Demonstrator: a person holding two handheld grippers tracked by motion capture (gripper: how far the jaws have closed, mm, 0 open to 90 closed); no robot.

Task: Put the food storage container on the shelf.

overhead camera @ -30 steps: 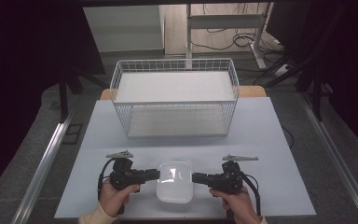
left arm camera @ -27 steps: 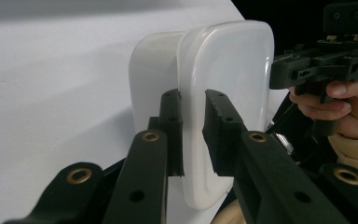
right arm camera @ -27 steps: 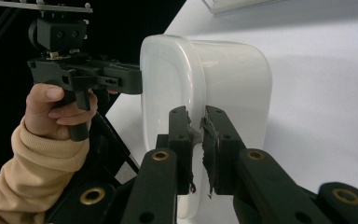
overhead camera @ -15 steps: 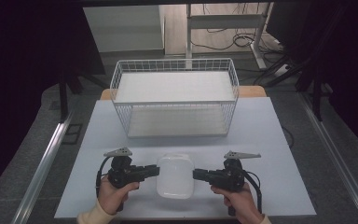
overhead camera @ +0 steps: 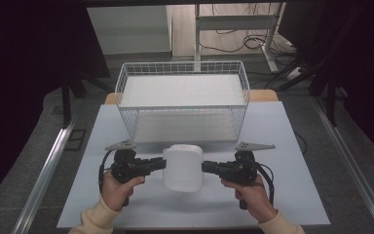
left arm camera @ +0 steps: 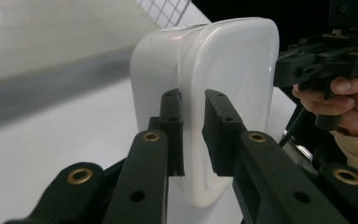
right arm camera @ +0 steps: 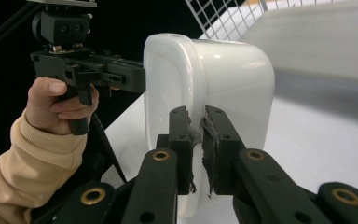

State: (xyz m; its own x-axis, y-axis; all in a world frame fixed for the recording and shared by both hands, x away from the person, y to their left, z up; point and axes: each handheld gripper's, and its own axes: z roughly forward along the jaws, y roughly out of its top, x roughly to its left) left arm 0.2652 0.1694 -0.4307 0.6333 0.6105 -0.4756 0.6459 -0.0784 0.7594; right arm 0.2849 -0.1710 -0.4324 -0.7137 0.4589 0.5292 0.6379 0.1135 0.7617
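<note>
A white plastic container (overhead camera: 182, 167) with rounded corners is held tipped on edge between my two grippers, near the front of the table. My left gripper (overhead camera: 163, 164) is shut on its left rim, and the left gripper view shows the rim (left arm camera: 193, 116) pinched between the two black jaws. My right gripper (overhead camera: 204, 167) is shut on the opposite rim, which the right gripper view shows as a thin lip (right arm camera: 198, 126) between the jaws. Each gripper view also takes in the other hand: the right gripper (left arm camera: 321, 60) and the left gripper (right arm camera: 88, 70).
A white wire basket (overhead camera: 182, 108) stands just behind the container, its floor lined white. The pale table top (overhead camera: 282, 195) runs out to both sides. Metal rails (overhead camera: 44, 170) flank the table, and cables lie on the floor beyond.
The container has been turned from mouth-up to tipped on edge. It now sits a little closer to the basket, and both grippers have stayed shut on its rim.
</note>
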